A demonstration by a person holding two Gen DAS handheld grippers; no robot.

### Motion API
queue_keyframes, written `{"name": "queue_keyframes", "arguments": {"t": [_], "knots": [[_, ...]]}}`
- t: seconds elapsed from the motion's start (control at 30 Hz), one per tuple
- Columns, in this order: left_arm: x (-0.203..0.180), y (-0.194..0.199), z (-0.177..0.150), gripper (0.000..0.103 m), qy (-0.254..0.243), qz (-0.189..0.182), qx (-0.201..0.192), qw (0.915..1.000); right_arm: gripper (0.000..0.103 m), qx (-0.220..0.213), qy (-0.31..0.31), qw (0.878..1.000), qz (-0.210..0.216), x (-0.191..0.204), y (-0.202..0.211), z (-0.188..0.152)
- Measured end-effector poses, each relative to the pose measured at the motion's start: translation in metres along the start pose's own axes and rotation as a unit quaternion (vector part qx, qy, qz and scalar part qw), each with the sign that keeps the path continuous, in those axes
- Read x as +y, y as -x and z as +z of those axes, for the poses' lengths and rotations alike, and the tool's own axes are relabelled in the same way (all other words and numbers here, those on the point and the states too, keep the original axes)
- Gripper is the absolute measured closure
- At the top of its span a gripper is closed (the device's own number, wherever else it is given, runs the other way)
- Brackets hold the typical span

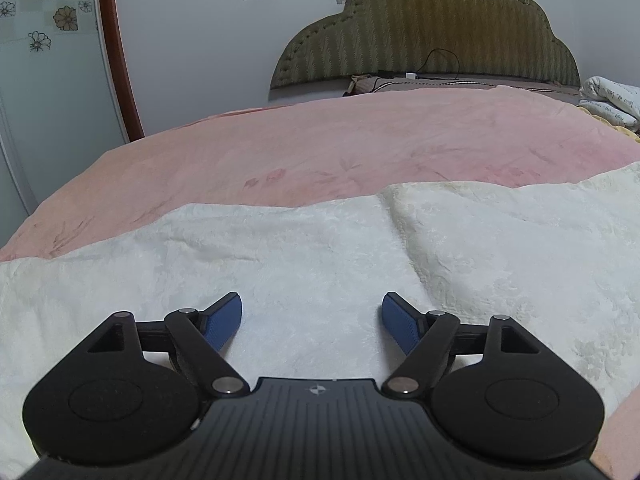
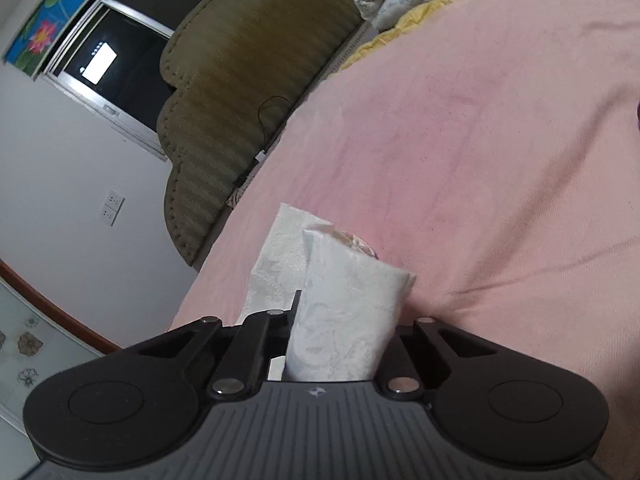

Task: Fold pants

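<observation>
The pink bed (image 1: pixel 320 140) carries the white pants (image 1: pixel 280 248), spread left to right on its near edge. The left gripper (image 1: pixel 312 316) hangs wide open and empty just above them; the right gripper (image 2: pixel 344 320) pinches a bunched fold, lifted nearer.

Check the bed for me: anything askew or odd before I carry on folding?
Nothing damaged or spilled. The white pants lie spread on the pink blanket with a diagonal crease. The right gripper pinches a bunched wad of the fabric; the left gripper is open above it.
</observation>
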State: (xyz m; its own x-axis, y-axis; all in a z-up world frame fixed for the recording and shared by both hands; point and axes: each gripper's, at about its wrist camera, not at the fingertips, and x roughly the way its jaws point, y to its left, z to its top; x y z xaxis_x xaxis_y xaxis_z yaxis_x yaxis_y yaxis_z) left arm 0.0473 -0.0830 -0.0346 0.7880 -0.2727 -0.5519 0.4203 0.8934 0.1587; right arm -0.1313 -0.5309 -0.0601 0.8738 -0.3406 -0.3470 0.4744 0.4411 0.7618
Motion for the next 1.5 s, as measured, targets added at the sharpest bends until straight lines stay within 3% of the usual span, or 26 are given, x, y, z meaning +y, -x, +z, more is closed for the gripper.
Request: {"name": "queue_keyframes", "arguments": {"t": [0.13,0.23,0.33,0.4,0.5,0.57,0.63,0.7,0.83,0.9,0.93,0.97,1.07,1.1,1.13,1.23,1.4,1.5], "knots": [[0.004,0.003,0.002,0.025,0.009,-0.002,-0.003,1.0,0.094,-0.018,0.072,0.997,0.011,0.033,0.008,0.002],[0.014,0.007,0.006,0.025,0.04,-0.008,-0.004,0.9992,0.094,-0.025,0.152,0.988,0.031,0.073,0.011,-0.004],[0.032,0.011,0.014,0.025,0.102,-0.048,-0.001,0.9936,0.094,-0.02,0.254,0.965,0.063,0.124,0.01,-0.03],[0.047,0.011,0.02,0.025,0.159,-0.101,0.006,0.982,0.094,-0.001,0.31,0.947,0.09,0.153,0.005,-0.057],[0.061,0.003,0.025,0.024,0.247,-0.199,0.032,0.9478,0.094,0.046,0.362,0.923,0.123,0.182,-0.007,-0.101],[0.067,-0.011,0.026,0.024,0.311,-0.265,0.059,0.911,0.094,0.065,0.393,0.908,0.129,0.191,-0.011,-0.127],[0.069,-0.027,0.024,0.02,0.375,-0.323,0.091,0.8643,0.094,0.074,0.421,0.895,0.128,0.197,-0.01,-0.147],[0.066,-0.041,0.024,0.016,0.416,-0.363,0.113,0.826,0.094,0.079,0.437,0.886,0.131,0.201,-0.006,-0.161],[0.054,-0.066,0.025,0.01,0.463,-0.399,0.146,0.7779,0.094,0.09,0.457,0.874,0.14,0.211,0.001,-0.18],[0.051,-0.078,0.026,0.01,0.48,-0.4,0.16,0.7644,0.094,0.093,0.474,0.864,0.145,0.215,0.005,-0.189],[0.051,-0.082,0.027,0.011,0.482,-0.395,0.163,0.7649,0.094,0.096,0.485,0.856,0.15,0.217,0.008,-0.195],[0.052,-0.085,0.029,0.012,0.479,-0.388,0.162,0.7708,0.094,0.097,0.498,0.848,0.154,0.219,0.01,-0.199],[0.064,-0.089,0.035,0.043,0.456,-0.365,0.153,0.7968,0.094,0.083,0.553,0.814,0.158,0.227,0.017,-0.222],[0.067,-0.089,0.038,0.062,0.443,-0.356,0.153,0.8088,0.093,0.075,0.572,0.802,0.155,0.23,0.019,-0.229],[0.071,-0.087,0.041,0.075,0.427,-0.344,0.152,0.8223,0.093,0.07,0.586,0.792,0.156,0.233,0.019,-0.236],[0.082,-0.078,0.045,0.09,0.384,-0.314,0.132,0.8581,0.093,0.071,0.603,0.776,0.171,0.244,0.019,-0.251],[0.095,-0.049,0.052,0.093,0.3,-0.238,0.082,0.9203,0.093,0.083,0.625,0.749,0.202,0.261,0.016,-0.274],[0.1,-0.035,0.05,0.093,0.26,-0.187,0.06,0.9455,0.093,0.09,0.643,0.729,0.216,0.27,0.014,-0.292]]}}
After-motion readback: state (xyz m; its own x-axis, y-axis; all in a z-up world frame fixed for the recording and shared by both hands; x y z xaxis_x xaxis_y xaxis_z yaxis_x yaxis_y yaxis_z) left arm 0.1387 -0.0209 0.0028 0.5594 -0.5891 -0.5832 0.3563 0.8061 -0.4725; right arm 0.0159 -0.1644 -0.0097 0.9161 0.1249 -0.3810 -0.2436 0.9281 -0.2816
